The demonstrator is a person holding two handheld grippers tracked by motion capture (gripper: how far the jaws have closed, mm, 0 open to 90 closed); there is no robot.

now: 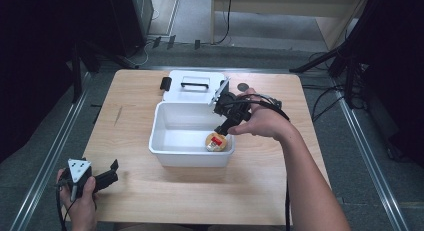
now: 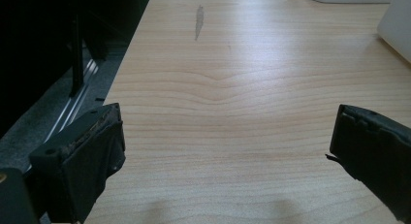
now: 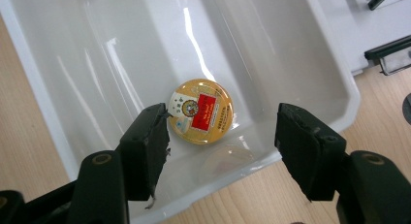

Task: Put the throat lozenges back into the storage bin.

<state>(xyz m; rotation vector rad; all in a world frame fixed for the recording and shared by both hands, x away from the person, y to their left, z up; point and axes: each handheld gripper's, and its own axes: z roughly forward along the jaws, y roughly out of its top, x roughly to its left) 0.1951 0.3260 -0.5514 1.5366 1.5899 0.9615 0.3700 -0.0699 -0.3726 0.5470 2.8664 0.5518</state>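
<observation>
- A white plastic bin (image 1: 165,133) stands open at the centre of the wooden counter (image 1: 150,191). Its lid (image 1: 192,93) lies flat just behind it, touching the bin's rear rim, with a black handle (image 1: 195,84) on top and a black latch (image 1: 165,83) at its left edge.
- A round gold tin (image 3: 201,111) with a red and white label lies flat on the bin floor. In the high view it sits in the front right corner (image 1: 216,141), close to the front wall.
- The right claw (image 3: 223,141) is held over the bin's right end, pointing down into it. Its jaws are spread wide and grip nothing. In the right gripper view the tin appears between the jaws but beyond them, nearer the left one; whether that jaw touches the tin is hard to judge from this angle.
- The right hand (image 1: 265,122) holds this claw above the bin's right rim.
- The left claw (image 2: 225,151) is at the front left corner of the counter, well apart from the bin. Its jaws are spread wide over bare wood, empty.
- The left hand (image 1: 80,201) grips it at the counter's edge.
- A small dark round object (image 1: 243,87) lies on the counter right of the lid; its identity is unclear.
</observation>
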